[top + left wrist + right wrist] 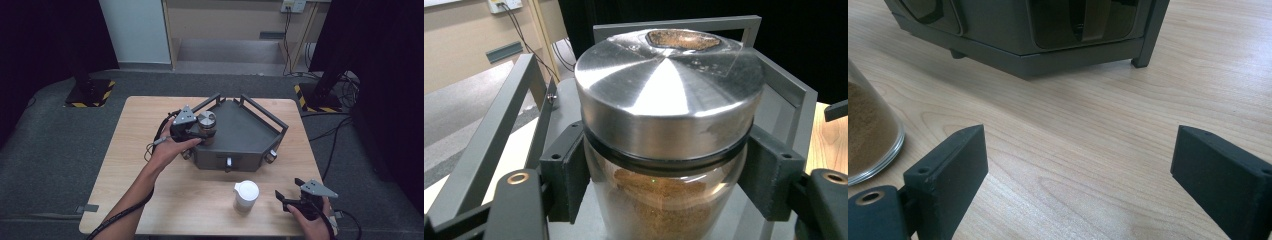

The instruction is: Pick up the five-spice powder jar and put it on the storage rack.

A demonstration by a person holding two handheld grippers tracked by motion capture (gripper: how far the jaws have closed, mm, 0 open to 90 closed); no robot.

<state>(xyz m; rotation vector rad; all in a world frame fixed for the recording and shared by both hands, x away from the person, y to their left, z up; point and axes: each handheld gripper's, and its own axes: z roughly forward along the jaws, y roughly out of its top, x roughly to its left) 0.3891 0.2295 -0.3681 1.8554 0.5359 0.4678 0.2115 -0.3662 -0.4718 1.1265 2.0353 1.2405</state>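
A glass jar [206, 122] of brown powder with a shiny metal lid [664, 95] stands at the left corner of a dark grey railed tray [250, 130]. My left gripper [204, 132] is shut on this jar just under the lid, with one pad [569, 170] pressed on each side of the glass. A second jar [246, 196], white-lidded, stands on the wooden table [150, 125] near the front; its glass base [868, 135] holds brown powder. To its right my right gripper [289, 189] rests low over the table, its jaws open around bare wood [1078, 160].
The tray's front face carries small knobs [270, 156] and overhangs the table on short feet [1143, 62]. Beyond the table, black stands with yellow-black striped bases [90, 92] sit on the floor at both back corners. Cables [340, 130] trail at the right.
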